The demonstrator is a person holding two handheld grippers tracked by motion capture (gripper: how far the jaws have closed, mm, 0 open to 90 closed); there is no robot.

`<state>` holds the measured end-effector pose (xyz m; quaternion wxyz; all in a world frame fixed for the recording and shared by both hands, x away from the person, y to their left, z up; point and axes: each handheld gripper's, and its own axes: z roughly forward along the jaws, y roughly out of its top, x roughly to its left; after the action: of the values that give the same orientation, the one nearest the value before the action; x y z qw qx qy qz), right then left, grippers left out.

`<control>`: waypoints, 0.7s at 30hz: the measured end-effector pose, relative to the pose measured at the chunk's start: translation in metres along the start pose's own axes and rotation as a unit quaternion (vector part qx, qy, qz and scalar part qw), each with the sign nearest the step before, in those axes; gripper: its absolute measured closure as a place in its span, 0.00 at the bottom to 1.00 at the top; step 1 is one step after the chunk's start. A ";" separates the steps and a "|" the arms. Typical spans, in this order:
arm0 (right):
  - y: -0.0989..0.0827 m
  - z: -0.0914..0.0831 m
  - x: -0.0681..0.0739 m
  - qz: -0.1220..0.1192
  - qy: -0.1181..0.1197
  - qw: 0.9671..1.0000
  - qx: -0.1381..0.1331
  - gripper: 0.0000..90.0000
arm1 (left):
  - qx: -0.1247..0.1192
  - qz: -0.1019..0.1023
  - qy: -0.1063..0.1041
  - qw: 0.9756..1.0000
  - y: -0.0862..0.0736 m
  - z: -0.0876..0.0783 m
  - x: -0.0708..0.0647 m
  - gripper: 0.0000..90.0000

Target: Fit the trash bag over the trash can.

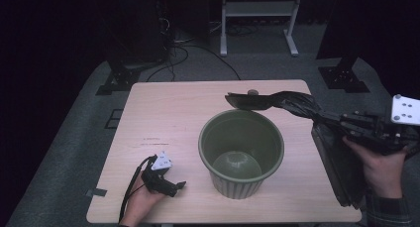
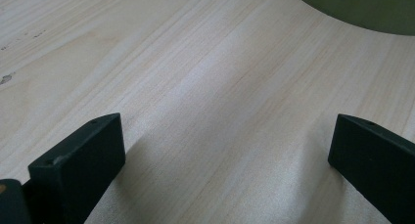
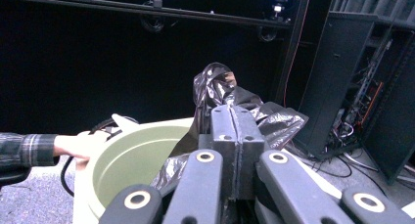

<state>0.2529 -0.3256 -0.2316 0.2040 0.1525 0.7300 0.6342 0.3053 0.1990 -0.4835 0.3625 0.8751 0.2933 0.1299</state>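
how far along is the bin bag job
Early. Done: the right claw is shut on the black bin bag, lifted beside the green bin. In hand: carrying it toward the rim. Left: the bin looks unlined, and the left claw rests open on the table.

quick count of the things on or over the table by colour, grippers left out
green: 1, the round ribbed green plastic bin
black: 1, the crumpled black plastic bin bag
total: 2
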 end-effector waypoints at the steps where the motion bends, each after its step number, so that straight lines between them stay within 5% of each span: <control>1: 0.004 -0.003 0.005 -0.003 0.001 1.000 -0.002 1.00 | 0.000 -0.001 0.001 1.000 0.000 0.000 0.000 0.00; 13: 0.016 -0.022 0.026 -0.018 0.000 1.000 -0.009 1.00 | 0.000 -0.003 0.004 1.000 0.000 0.000 0.000 0.00; 21: 0.002 -0.012 0.022 -0.008 0.008 1.000 -0.002 1.00 | 0.000 -0.004 0.004 1.000 0.000 0.000 0.001 0.00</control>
<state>0.2279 -0.3251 -0.2305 0.2033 0.1414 0.7312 0.6356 0.3057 0.1993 -0.4835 0.3618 0.8735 0.2980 0.1316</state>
